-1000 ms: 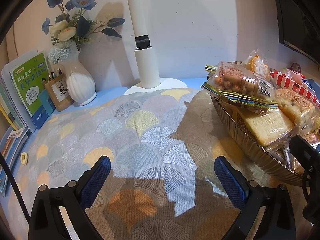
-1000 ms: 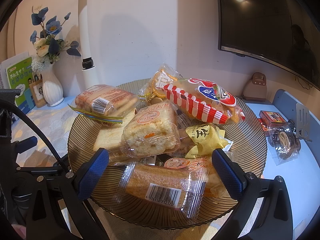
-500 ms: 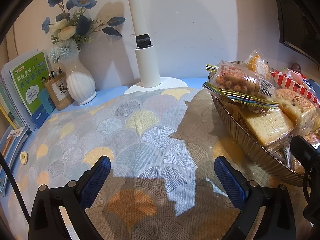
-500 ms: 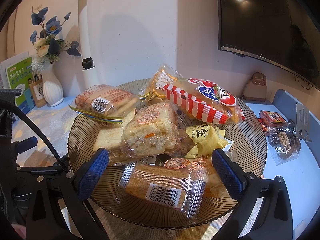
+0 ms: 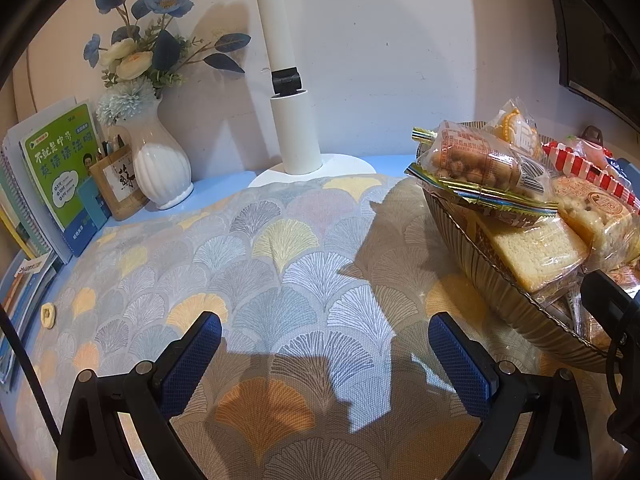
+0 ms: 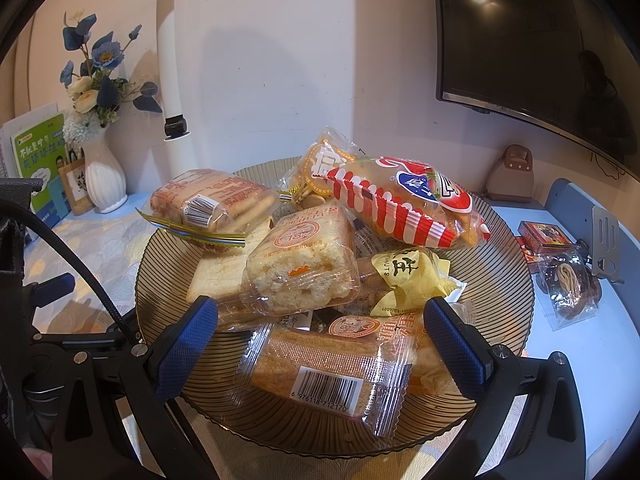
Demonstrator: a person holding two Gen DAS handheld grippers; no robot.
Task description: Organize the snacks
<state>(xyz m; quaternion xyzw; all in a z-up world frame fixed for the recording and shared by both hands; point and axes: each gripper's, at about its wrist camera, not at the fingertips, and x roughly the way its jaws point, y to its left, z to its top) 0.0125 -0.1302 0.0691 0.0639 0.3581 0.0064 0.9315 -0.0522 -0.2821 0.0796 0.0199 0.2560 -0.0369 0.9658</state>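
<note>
Ribbed bowl [image 6: 508, 248] heaped w/ wrapped snacks [image 6: 304, 268]; both grippers' jaws released, nothing held.

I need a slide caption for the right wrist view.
Open right gripper poised over a ribbed bowl heaped with wrapped snacks.

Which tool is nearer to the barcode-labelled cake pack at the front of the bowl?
Right. The right tool is open around the cake pack in the bowl; the left tool hangs open above the tablecloth, beside the bowl.
</note>
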